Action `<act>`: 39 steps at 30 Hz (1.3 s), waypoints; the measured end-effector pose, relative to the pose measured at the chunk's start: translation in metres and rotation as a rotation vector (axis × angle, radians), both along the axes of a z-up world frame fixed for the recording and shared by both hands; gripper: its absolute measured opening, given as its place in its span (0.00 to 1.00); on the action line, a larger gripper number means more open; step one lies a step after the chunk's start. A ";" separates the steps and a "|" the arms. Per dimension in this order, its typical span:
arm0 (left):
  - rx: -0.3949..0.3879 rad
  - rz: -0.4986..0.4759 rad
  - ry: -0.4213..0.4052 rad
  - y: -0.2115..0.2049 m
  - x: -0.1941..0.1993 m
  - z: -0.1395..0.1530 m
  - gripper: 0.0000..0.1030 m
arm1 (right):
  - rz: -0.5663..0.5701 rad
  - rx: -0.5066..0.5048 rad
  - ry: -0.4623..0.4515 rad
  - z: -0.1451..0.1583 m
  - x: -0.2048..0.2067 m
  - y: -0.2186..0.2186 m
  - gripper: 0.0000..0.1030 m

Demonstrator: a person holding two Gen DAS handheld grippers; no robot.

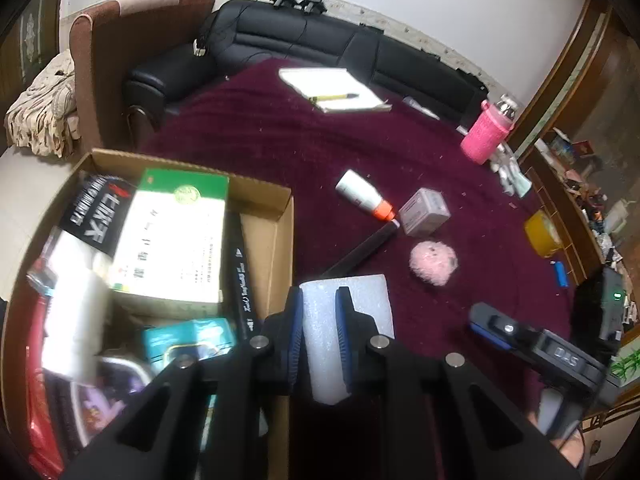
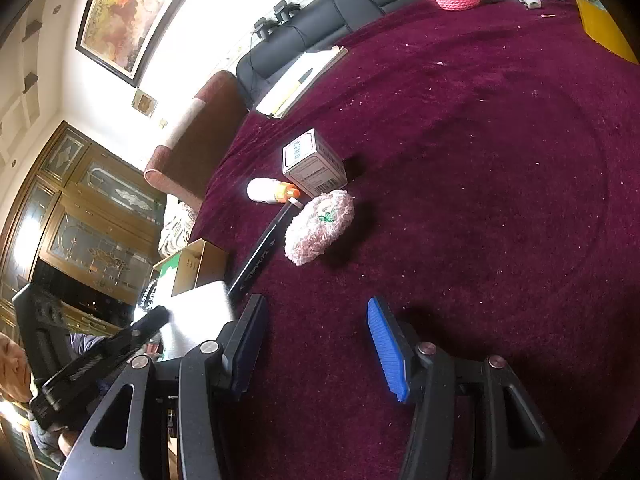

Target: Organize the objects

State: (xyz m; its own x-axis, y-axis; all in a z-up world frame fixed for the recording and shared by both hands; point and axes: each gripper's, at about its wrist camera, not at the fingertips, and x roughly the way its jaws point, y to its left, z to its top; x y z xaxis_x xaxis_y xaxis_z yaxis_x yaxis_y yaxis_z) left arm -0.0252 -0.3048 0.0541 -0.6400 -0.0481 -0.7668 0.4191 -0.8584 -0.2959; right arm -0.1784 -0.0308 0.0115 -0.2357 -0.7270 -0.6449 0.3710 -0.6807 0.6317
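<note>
- Left wrist view: desk [image 1: 280, 152] under a plush maroon cloth flecked with crumbs, black sofa [image 1: 304, 36] and brown armchair [image 1: 120, 52] behind, pale wall beyond
- Cardboard box [image 1: 280, 216] at the near left of the desk, already crowded with a green-and-white carton [image 1: 172, 240], a black packet, a teal item and a long black pen
- Open notebook [image 1: 332, 88] with a yellow pen far back; pink-sleeved bottle [image 1: 488, 132] at the right edge
- White foam block [image 1: 356, 312] clamped between the blue pads of the left tongs [image 1: 320, 340], held just beside the box's near wall, over the cloth rather than inside
- Probably very light, soft and easily dented; gentle squeeze across its flat faces, as now, should be enough
- Still loose on the cloth, close together: small grey carton [image 1: 426, 212], white bottle with orange cap [image 1: 362, 194], black marker [image 1: 360, 250], fluffy pink ball [image 1: 434, 262]
- Right wrist view: right tongs [image 2: 316, 344] spread wide and empty, low over bare cloth, the pink ball [image 2: 320, 226] nearest ahead
- Ball likely soft and light; a hold across its middle would suit
</note>
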 end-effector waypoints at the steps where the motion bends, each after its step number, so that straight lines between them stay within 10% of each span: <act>1: 0.005 0.001 0.008 -0.001 0.004 0.004 0.15 | -0.001 -0.001 -0.001 0.000 0.000 0.000 0.57; 15: -0.072 0.136 0.000 -0.062 0.074 0.026 0.17 | -0.005 0.007 0.007 0.000 0.002 -0.001 0.57; 21: -0.164 0.143 0.047 -0.046 0.077 0.044 0.44 | -0.023 0.005 0.000 -0.002 -0.002 0.004 0.57; 29: -0.200 -0.131 -0.011 0.017 -0.012 0.035 0.55 | -0.040 -0.007 -0.004 -0.001 -0.004 0.008 0.57; 39: -0.222 -0.107 -0.235 0.023 -0.102 -0.032 0.55 | -0.063 -0.008 0.000 0.001 -0.011 0.016 0.57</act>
State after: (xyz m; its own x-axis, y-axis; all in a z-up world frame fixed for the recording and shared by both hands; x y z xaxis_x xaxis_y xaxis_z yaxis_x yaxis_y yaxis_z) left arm -0.1272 -0.2815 0.0225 -0.4575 -0.1723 -0.8724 0.3574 -0.9340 -0.0029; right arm -0.1892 -0.0149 0.0122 -0.2810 -0.7156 -0.6396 0.3274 -0.6979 0.6370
